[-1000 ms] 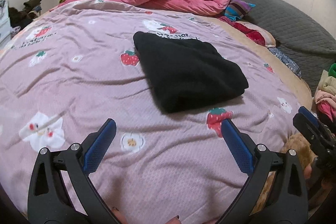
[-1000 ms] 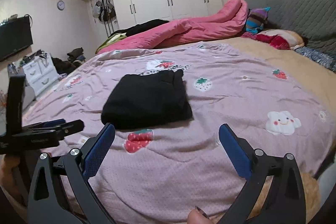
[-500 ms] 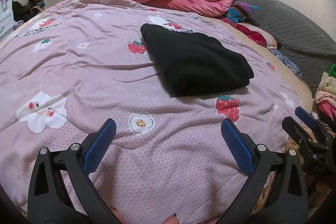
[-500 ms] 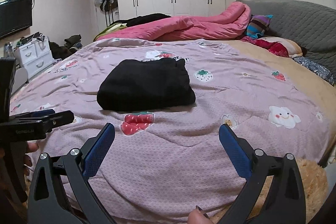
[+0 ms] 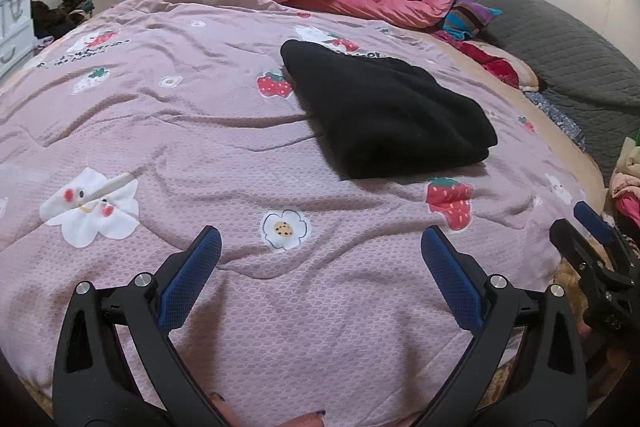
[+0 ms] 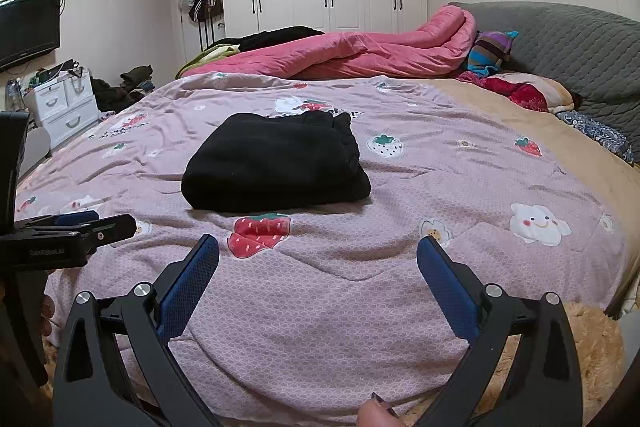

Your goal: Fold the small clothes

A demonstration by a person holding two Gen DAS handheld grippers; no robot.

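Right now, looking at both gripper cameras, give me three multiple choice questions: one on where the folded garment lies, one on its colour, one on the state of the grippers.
1. Where does the folded garment lie?
A. on the pink quilt
B. on the strawberry-print bedspread
C. on the floor

2. What colour is it?
A. black
B. white
C. green

3. How are the left gripper and right gripper?
A. both shut on cloth
B. one shut
C. both open, empty

Answers: B, strawberry print surrounds it; A, it is uniformly dark; C, the fingers stand apart over bare bedspread.
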